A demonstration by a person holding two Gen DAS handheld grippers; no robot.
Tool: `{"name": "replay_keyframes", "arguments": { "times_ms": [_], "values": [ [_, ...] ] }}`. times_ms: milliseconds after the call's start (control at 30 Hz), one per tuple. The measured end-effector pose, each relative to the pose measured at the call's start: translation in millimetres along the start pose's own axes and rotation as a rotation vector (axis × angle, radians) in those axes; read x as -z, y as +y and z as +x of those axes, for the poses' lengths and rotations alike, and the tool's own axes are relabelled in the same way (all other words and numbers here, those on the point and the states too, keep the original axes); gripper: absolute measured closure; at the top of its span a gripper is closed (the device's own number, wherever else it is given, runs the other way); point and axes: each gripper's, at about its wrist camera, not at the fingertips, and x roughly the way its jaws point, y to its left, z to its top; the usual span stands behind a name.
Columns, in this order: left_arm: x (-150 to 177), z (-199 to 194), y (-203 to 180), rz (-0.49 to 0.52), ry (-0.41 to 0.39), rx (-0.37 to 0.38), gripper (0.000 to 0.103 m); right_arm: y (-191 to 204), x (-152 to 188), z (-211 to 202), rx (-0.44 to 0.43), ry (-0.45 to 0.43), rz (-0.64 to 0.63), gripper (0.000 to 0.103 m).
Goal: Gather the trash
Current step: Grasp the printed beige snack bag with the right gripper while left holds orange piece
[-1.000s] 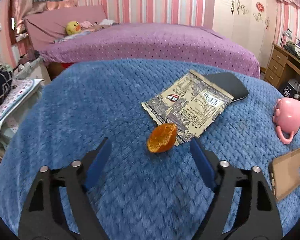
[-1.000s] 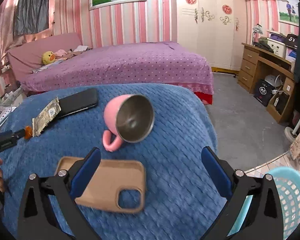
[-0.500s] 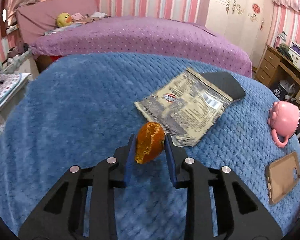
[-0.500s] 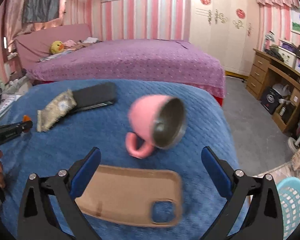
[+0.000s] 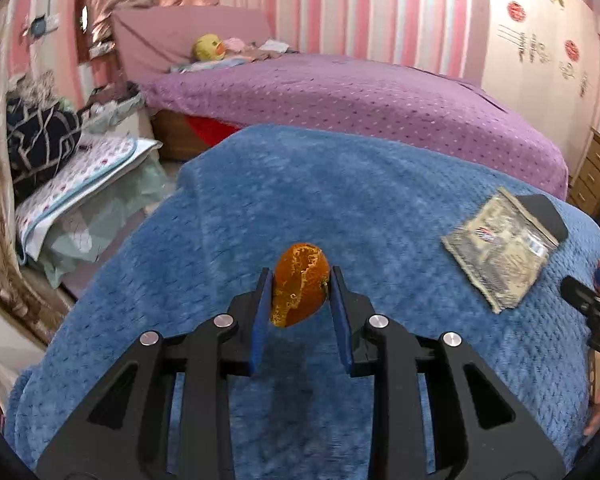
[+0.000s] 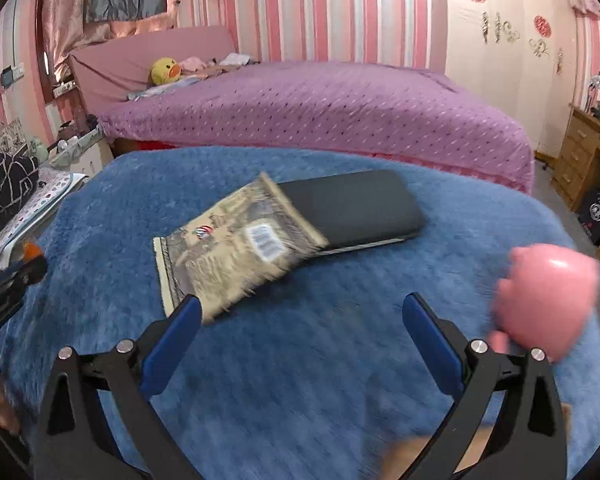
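While the left gripper [image 5: 300,292] was clamped on the peel [image 5: 299,283], its blue pads [image 5: 261,316] pressed the orange piece from both sides and carried it clear of the blanket [image 5: 340,184], with its torn pale edge facing the camera. The hold sat near the pad tips, which suited so small and soft a scrap: it was pinched across its narrow width, and the judgement was that it would neither slip nor be crushed if carried steadily. The right gripper [image 6: 300,320] stood with its jaws wide apart and nothing between them, pointed down at the blanket with the near corner of the wrapper [image 6: 236,256] just ahead of its left pad [image 6: 176,336]. That stance read as an approach to the second piece of trash. The wrapper lay flat, its far end overlapping a phone [image 6: 356,208] beneath it; a grip on the free near edge would likely spare the phone from being dragged. A mug [image 6: 548,304] lay beside the right-hand jaw, blurred, and was judged not to be trash. No bin was visible in either view, so the destination of the peel could not be confirmed. The wrapper remained uncollected on the blanket, well apart from the peel.
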Motion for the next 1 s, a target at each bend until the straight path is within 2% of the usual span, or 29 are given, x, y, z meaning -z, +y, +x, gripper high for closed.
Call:
{"name": "replay_keyframes", "arguments": {
  "times_ms": [67,133,200,233,267,333,400,500,567,633,667,1000],
  "values": [
    [0,3,3,0.004,0.010,-0.005,0.076,11,-8,15,-0.010,0.010,0.013,0.005],
    [0,5,2,0.038,-0.002,-0.050,0.076,17,-13,27,0.000,0.018,0.009,0.005],
    [-2,5,2,0.038,-0.004,-0.046,0.076,21,-18,43,0.025,0.041,0.012,0.006],
    [-2,4,3,0.032,-0.005,-0.037,0.076,20,-20,52,0.020,0.063,0.026,0.011],
    [-3,3,3,0.024,-0.007,-0.025,0.076,18,-20,59,0.005,0.087,0.036,0.020],
    [-4,2,2,0.025,-0.012,-0.020,0.076,16,-20,67,-0.022,0.122,0.050,0.028],
    [-5,2,-2,0.029,-0.015,-0.021,0.076,15,-19,66,-0.036,0.113,0.053,0.037],
    [-5,1,-5,0.018,-0.008,-0.006,0.076,11,-18,65,-0.063,0.101,0.069,0.056],
    [-5,-2,-8,0.024,-0.012,-0.004,0.076,9,-16,63,-0.094,0.096,0.076,0.079],
    [-4,-7,-10,0.039,-0.026,-0.012,0.076,12,-14,56,-0.088,0.082,0.046,0.088],
    [-5,-10,-11,0.043,-0.032,-0.016,0.076,15,-14,52,-0.074,0.071,0.023,0.098],
    [-9,-38,-11,0.003,-0.063,0.017,0.076,-12,-13,-26,-0.075,-0.070,-0.015,0.099]
  ]
}}
